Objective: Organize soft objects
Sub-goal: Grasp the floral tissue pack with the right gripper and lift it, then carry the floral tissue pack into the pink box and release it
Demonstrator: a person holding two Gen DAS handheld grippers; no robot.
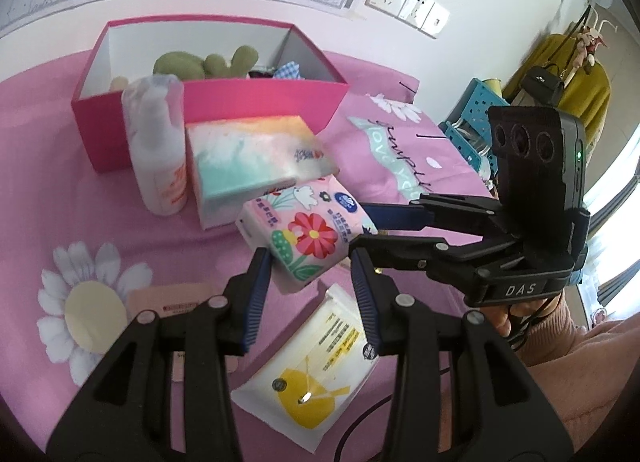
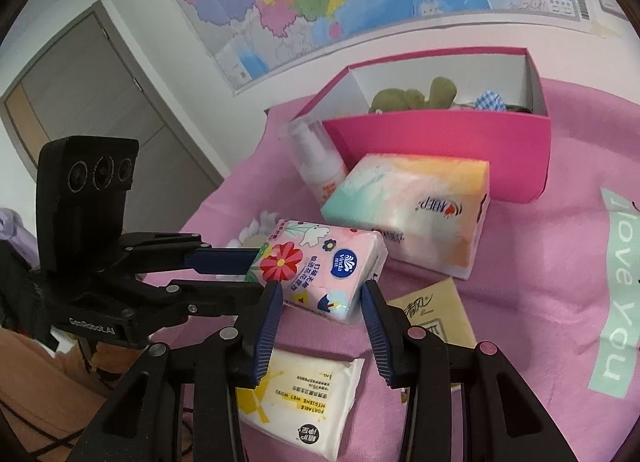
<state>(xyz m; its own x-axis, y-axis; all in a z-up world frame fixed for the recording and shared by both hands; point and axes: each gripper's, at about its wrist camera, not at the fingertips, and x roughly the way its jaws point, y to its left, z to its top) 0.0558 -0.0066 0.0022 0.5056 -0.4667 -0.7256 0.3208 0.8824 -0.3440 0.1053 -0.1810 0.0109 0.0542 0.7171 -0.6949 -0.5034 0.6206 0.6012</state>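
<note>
Your largest thing is the pink sheet (image 1: 80, 166) with its daisy print, spread under everything. On it, toward the wall, sits the pink box (image 1: 248, 102), open, with a green plush (image 1: 180, 64) and a checked blue cloth (image 1: 290, 70) inside. Just in front of the box lies the pastel tissue box (image 1: 256, 158), and a white pump bottle (image 1: 158, 142) stands beside it, near the box's corner.

You hold the floral tissue pack (image 2: 320, 266) lifted clear of the sheet between both tools. Your right gripper (image 2: 324, 298) has its fingers (image 2: 270, 318) narrow, pressed on the pack's near end. Your left gripper (image 1: 308, 262) reaches in from the other side, its fingers (image 1: 256, 286) also narrow around the pack's opposite end; how firmly they press you cannot tell from the right view.

Below the pack a white wipes pack (image 2: 304, 402) with yellow print lies flat. A tan tissue packet (image 2: 436, 314) lies beside it, partly under your right fingers.
</note>
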